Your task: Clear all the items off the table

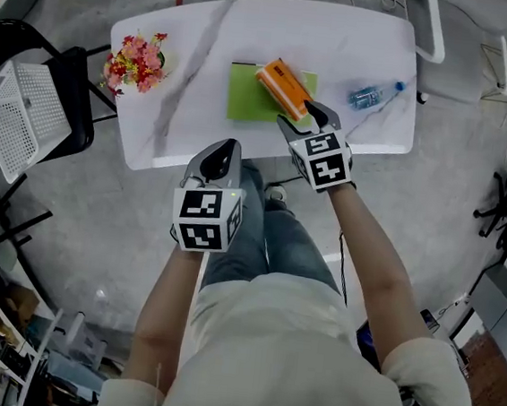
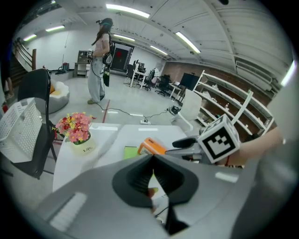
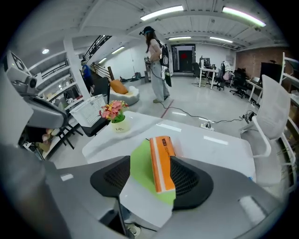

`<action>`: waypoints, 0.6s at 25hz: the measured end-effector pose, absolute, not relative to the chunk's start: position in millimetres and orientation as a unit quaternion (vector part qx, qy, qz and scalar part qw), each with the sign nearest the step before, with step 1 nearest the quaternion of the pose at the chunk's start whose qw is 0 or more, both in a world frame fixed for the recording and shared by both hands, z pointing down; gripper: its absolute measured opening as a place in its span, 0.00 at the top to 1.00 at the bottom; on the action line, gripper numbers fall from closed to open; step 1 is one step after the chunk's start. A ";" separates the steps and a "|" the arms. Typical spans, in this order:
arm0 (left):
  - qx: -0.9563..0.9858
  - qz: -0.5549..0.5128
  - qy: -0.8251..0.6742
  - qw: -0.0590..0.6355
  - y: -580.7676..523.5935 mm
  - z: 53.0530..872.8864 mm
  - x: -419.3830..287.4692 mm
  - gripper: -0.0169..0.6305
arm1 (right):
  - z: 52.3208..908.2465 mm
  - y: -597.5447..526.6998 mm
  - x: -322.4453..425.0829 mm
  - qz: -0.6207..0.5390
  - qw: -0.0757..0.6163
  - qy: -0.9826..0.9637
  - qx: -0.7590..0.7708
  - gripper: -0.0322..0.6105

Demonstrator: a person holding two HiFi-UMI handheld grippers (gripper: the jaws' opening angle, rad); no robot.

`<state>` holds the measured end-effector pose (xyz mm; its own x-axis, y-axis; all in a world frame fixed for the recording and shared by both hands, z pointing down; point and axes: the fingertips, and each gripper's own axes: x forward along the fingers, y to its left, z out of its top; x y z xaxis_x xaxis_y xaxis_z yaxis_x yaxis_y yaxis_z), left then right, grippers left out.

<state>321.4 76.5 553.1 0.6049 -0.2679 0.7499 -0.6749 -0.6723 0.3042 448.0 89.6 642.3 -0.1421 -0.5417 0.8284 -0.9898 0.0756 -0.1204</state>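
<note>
Right gripper view: the orange rectangular cardboard box (image 3: 161,163) lies flat on a thin lime-green sheet (image 3: 138,170). Its long axis runs away from the right gripper (image 3: 152,176), and its near end is just ahead of, and in line with, the gap between the jaws. Those jaws stand apart and press on nothing. Judged from its sharp edges and printed faces, the box should be light and stiff, though its walls would dent under a hard squeeze and the smooth print may slip. The best hold appears to be across the two long narrow sides, near the middle rather than the end, so that it does not swing. The sheet beneath looks thin and may slide or lift with the box. Both rest near the close edge of the white marble-patterned surface (image 3: 210,144). Further out, to the right of this gripper, lies a clear plastic water bottle (image 1: 371,95); far off to its left stands a small white pot of pink flowers (image 3: 115,117). The left gripper (image 2: 152,173), to the left of the right one, is clenched shut on nothing, short of the surface edge.
</note>
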 end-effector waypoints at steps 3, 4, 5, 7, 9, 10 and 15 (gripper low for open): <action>0.844 0.352 -0.275 0.297 73.8 556.7 319.7 0.96 | 662.2 86.4 450.7 0.367 0.332 -0.655 0.571 0.49; 0.843 0.354 -0.274 0.298 72.7 558.3 319.2 0.96 | 668.8 85.5 451.0 0.369 0.340 -0.652 0.568 0.47; 0.842 0.355 -0.274 0.300 71.5 560.1 318.9 0.96 | 675.2 84.3 451.6 0.371 0.348 -0.651 0.564 0.45; 0.840 0.359 -0.272 0.302 68.9 564.3 318.9 0.96 | 687.3 80.9 454.8 0.371 0.364 -0.647 0.559 0.42; 0.839 0.363 -0.269 0.304 67.0 568.5 319.1 0.96 | 697.5 77.2 459.1 0.370 0.376 -0.643 0.555 0.41; 0.838 0.364 -0.268 0.306 66.8 570.5 319.3 0.96 | 702.0 75.9 460.9 0.371 0.381 -0.641 0.554 0.40; 0.836 0.372 -0.257 0.310 65.7 579.8 320.6 0.96 | 724.0 71.0 467.2 0.375 0.400 -0.636 0.543 0.39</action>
<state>320.6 65.7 579.8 0.5911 -0.1991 0.7816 -0.6609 -0.6751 0.3279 467.2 71.0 724.0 -0.0912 -0.3906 0.9160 -0.9906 0.1300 -0.0432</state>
